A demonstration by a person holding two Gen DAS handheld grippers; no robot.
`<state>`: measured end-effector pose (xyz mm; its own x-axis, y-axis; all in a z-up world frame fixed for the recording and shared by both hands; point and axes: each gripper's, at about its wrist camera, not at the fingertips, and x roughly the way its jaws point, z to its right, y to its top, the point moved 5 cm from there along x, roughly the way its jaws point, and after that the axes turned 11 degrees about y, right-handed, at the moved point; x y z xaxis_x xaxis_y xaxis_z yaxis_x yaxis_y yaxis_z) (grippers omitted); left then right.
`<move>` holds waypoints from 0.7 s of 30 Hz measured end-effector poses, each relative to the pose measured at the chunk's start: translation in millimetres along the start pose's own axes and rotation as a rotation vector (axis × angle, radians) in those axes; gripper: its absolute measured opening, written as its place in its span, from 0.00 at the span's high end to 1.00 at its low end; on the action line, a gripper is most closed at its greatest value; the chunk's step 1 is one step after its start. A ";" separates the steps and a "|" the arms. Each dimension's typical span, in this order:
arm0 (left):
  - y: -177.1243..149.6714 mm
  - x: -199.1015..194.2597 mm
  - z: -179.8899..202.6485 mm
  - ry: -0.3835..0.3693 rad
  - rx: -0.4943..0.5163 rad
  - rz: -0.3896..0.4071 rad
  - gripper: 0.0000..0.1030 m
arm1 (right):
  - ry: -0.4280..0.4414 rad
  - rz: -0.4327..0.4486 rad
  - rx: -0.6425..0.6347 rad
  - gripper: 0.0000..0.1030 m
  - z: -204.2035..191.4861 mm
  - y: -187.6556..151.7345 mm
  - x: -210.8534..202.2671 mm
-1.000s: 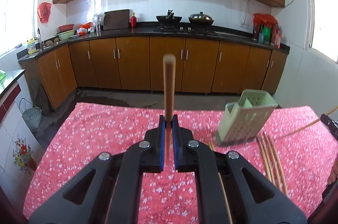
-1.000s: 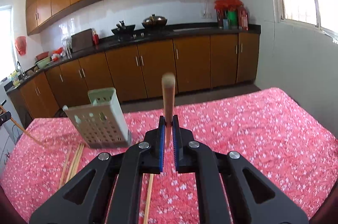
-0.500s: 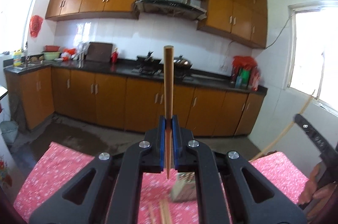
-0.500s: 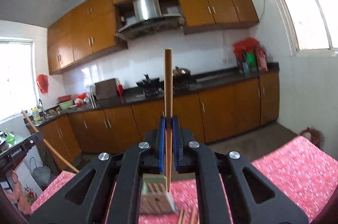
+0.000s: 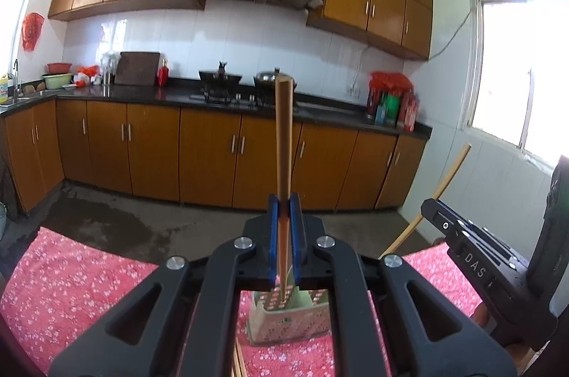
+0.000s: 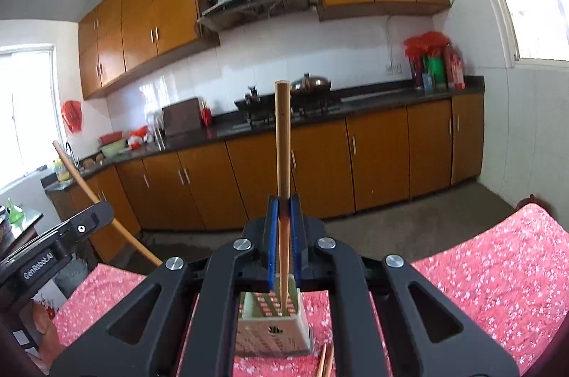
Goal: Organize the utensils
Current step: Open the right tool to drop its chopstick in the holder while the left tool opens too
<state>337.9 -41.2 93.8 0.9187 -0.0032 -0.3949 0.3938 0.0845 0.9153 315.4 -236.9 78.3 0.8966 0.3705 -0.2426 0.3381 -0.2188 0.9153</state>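
In a kitchen with orange-brown cabinets, 2 hand-held grippers each carry 1 wooden chopstick above a worktop (image 5: 71,288) draped in a red floral cloth. The left hand-held gripper (image 5: 284,210) is clamped tight on its chopstick (image 5: 283,135), which stands upright between the blue pads, thick end up. The right hand-held gripper (image 6: 283,210) grips a second chopstick (image 6: 283,139) the same way. Below both, a pale green perforated utensil holder (image 6: 274,330) stands on the cloth; in each wrist view the held stick's lower tip appears over its open top, though whether either tip is inside cannot be told. More chopsticks (image 6: 325,361) lie on the cloth just beside the holder's base. Each device shows at the edge of the other's view, its stick angled upward.
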 end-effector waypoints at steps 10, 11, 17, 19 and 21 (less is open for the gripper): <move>-11.4 9.6 -9.5 0.007 -0.004 -0.042 0.76 | 0.007 -0.032 0.006 0.69 -2.8 -8.5 0.6; -10.2 6.8 -11.5 0.008 -0.008 -0.038 0.75 | 0.004 -0.025 0.002 0.68 -4.4 -6.5 -2.1; -0.9 -24.4 -31.8 0.025 -0.052 0.006 0.63 | -0.013 0.023 0.002 0.62 0.5 7.9 -33.6; -0.2 -39.8 -44.9 0.040 -0.073 0.025 0.58 | -0.037 0.030 0.015 0.62 8.0 8.9 -47.4; -3.6 -51.6 -58.4 0.068 -0.088 0.026 0.57 | -0.063 0.016 0.035 0.62 19.3 2.0 -61.2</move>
<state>287.3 16.8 106.3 0.9232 0.0672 -0.3785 0.3631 0.1710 0.9159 266.7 -277.4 88.8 0.9176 0.3097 -0.2491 0.3326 -0.2555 0.9078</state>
